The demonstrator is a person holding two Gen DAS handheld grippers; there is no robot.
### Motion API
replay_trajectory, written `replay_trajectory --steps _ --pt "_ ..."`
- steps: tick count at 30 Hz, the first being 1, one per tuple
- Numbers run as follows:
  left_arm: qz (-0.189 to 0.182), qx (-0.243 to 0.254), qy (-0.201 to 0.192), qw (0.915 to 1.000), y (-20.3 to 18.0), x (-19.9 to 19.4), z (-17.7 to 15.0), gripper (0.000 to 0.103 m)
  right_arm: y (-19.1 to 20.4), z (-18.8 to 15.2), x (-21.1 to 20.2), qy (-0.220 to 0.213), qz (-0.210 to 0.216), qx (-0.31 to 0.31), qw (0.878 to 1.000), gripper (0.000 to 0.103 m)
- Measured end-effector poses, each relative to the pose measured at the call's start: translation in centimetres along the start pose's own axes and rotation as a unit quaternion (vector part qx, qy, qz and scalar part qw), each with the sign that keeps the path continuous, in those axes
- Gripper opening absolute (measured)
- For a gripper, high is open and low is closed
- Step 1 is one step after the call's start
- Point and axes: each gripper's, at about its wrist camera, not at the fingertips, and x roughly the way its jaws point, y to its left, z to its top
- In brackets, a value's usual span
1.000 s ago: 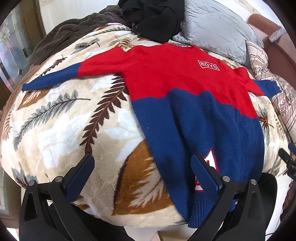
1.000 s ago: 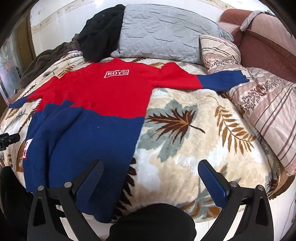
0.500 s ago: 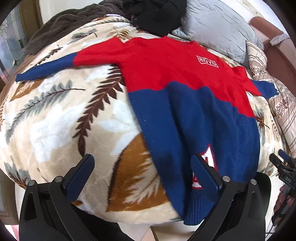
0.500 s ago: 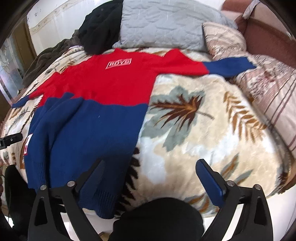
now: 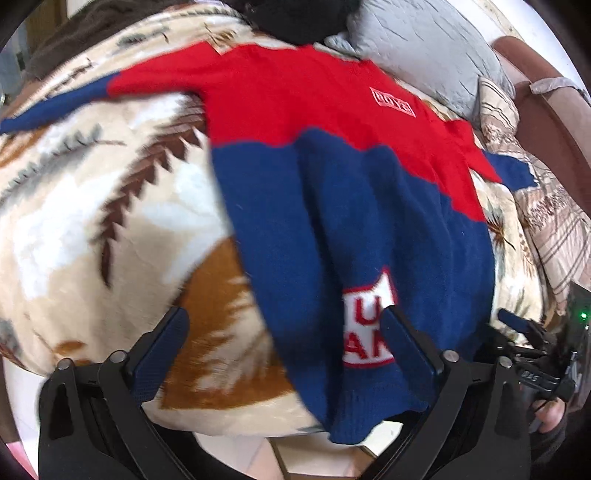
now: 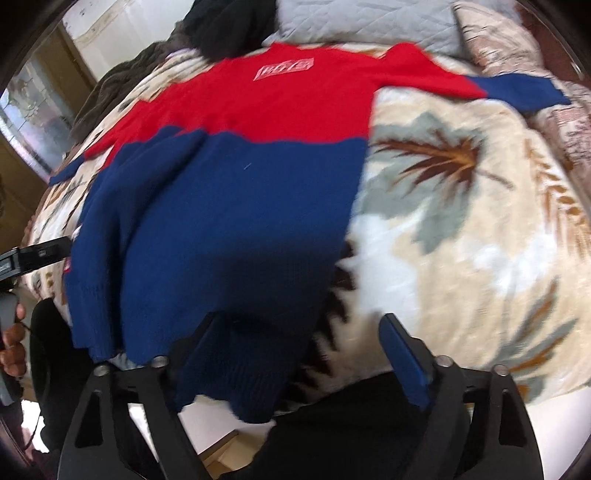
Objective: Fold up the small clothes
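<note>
A small red and navy sweater (image 5: pixel 332 192) lies flat on a leaf-print blanket (image 5: pixel 92 221), sleeves spread, hem hanging over the near edge. It also shows in the right wrist view (image 6: pixel 229 192). My left gripper (image 5: pixel 284 332) is open, its fingers straddling the hem's left corner near the white patch (image 5: pixel 367 325). My right gripper (image 6: pixel 303 339) is open, straddling the hem's right corner. Neither holds cloth. The other gripper shows at the right edge of the left wrist view (image 5: pixel 532 350).
A grey pillow (image 5: pixel 424 48), a striped pillow (image 6: pixel 517 48) and a dark pile of clothes (image 6: pixel 229 26) lie at the bed's far end. A brown headboard (image 5: pixel 554 96) stands at the right. The leaf-print blanket (image 6: pixel 461 221) extends right of the sweater.
Both grippers have moved forward and down toward the sweater's hem; the sweater now looks larger and closer. Both stay open. The sweater has not moved.
</note>
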Motion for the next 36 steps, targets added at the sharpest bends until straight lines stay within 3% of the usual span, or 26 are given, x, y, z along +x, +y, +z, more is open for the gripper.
replay_trajectory --steps 1,3,4,5,6,10,12,13,17,22,25,29,36 --pt "-0.013 -0.003 0.006 0.9999 -0.1 0.3 -0.2 0.081 0.4 0.0 0.3 0.007 0.012 -0.004 1.000 0.069" --pt "-0.033 -0.004 0.017 0.9993 -0.4 0.7 -0.4 0.063 1.0 -0.2 0.4 0.004 0.011 -0.019 1.000 0.058" --pt "-0.030 0.002 0.011 0.9995 -0.5 0.5 -0.4 0.054 1.2 -0.3 0.1 -0.005 0.017 -0.029 0.999 0.037" --pt "-0.035 0.007 0.009 0.9993 -0.6 0.2 -0.3 0.047 1.2 -0.4 -0.2 -0.011 0.023 -0.029 0.999 0.008" --pt "-0.046 0.011 0.013 0.9988 -0.5 0.0 -0.2 0.035 0.8 -0.4 -0.6 -0.015 0.044 -0.024 0.999 0.010" --pt "-0.060 -0.009 0.028 0.9978 0.9 -0.6 0.1 0.035 -1.6 -0.5 -3.4 -0.067 0.072 0.007 0.995 0.009" --pt "-0.054 -0.016 0.027 0.9980 1.6 -0.8 -0.2 0.039 -3.7 -0.6 -4.4 -0.086 0.056 0.035 0.994 0.009" --pt "-0.051 -0.016 0.029 0.9982 1.7 -0.7 -0.4 0.046 -4.5 -0.7 -4.6 -0.088 0.051 0.043 0.994 0.009" --pt "-0.038 -0.006 0.028 0.9989 1.0 -0.3 -1.0 0.058 -6.5 -1.0 -4.1 -0.080 0.053 0.074 0.993 0.009" --pt "-0.030 0.006 0.021 0.9993 -0.2 -0.2 -1.2 0.058 -6.4 -1.3 -3.7 -0.083 0.055 0.068 0.993 0.009" --pt "-0.047 -0.003 0.026 0.9985 0.3 -0.5 -1.4 0.058 -7.0 -1.2 -4.6 -0.107 0.070 0.090 0.988 0.009" --pt "-0.065 -0.028 0.029 0.9971 1.6 -0.9 -1.4 0.058 -8.8 -0.7 -4.8 -0.121 0.050 0.115 0.985 0.009" --pt "-0.054 -0.023 0.022 0.9980 0.8 -0.4 -1.4 0.058 -9.8 -0.6 -3.2 -0.106 0.059 0.136 0.983 0.009"
